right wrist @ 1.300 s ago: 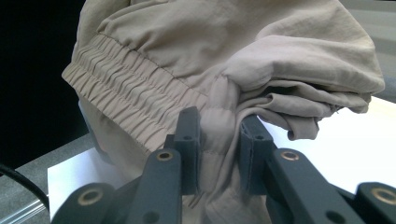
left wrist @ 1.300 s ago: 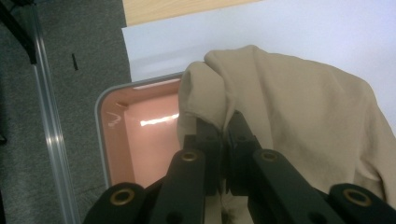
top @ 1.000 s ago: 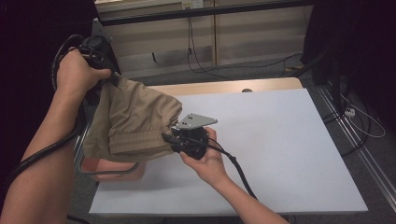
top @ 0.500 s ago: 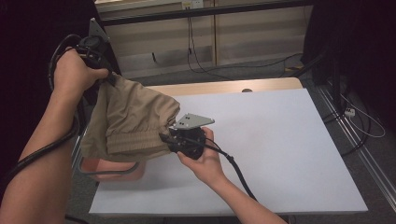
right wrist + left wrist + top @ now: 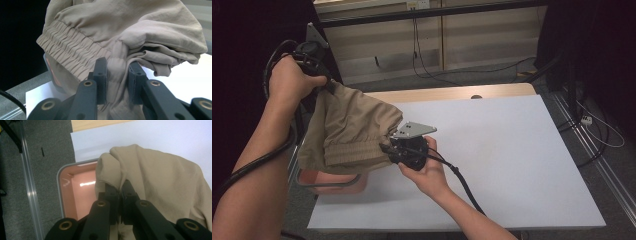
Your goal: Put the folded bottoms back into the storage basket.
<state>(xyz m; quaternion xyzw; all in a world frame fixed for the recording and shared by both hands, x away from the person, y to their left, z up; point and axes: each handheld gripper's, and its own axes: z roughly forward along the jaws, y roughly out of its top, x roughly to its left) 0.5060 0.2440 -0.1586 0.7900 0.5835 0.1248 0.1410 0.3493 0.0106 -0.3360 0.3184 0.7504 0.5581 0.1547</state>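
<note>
Garment: a crumpled beige garment of thin woven fabric with a ribbed elastic band (image 5: 349, 132) hangs in the air between the two claws, above the left edge of the desk.
Left claw: the left claw (image 5: 119, 192), held high in the person's left hand (image 5: 292, 82), has its black jaws pressed together on a fold at the top of the garment; the cloth drapes down and away from it.
Right claw: the right claw (image 5: 117, 72), held lower in the person's right hand (image 5: 427, 172), is clamped on a bunched piece of cloth at the elastic band; the gathered band runs off to the left of this claw and loose folds bulge to its right.
Tray: a pink plastic tray with a grey rim (image 5: 329, 181) sits directly below the left claw and under the hanging garment, at the desk's left edge.
Desk: a white sheet covering a light wooden desk (image 5: 512, 150) spreads out to the right of the right claw.
Cables: a thick black cable (image 5: 459, 177) trails from the right claw back along the person's forearm; another loops around the left wrist.
</note>
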